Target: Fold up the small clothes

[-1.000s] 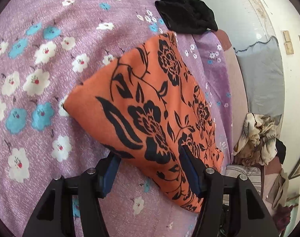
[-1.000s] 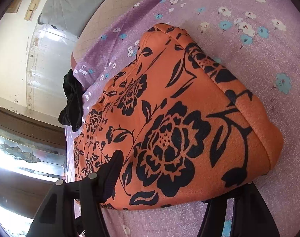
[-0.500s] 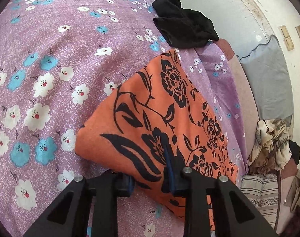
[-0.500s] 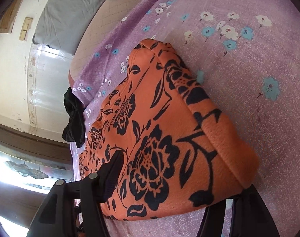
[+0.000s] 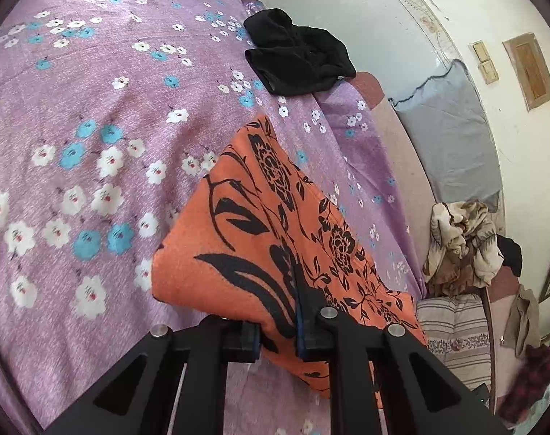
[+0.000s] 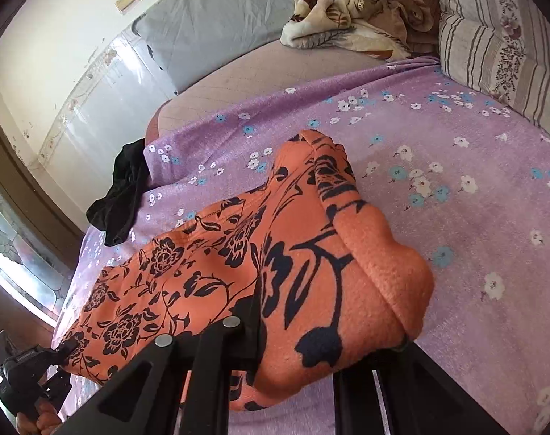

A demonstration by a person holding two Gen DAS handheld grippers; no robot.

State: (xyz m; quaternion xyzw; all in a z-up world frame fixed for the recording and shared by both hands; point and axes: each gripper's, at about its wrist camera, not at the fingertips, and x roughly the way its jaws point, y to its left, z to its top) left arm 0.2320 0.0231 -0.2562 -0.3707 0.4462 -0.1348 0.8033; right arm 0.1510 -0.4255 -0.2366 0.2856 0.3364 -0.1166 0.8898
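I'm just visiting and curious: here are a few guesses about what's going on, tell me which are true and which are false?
1. Both grippers are clamped on the orange cloth. True: the left gripper and right gripper each pinch an edge of it; their jaws have just been closing on it.
2. The black garment lies on top of the orange cloth. False: it lies apart, near the bed's far edge.
3. The bedsheet is purple with flowers. True.
4. The orange cloth is plain. False: it has a black flower print.
5. A striped pillow lies on the bed. True.
6. The orange cloth hangs clear of the bed. False: its far end rests on the sheet.
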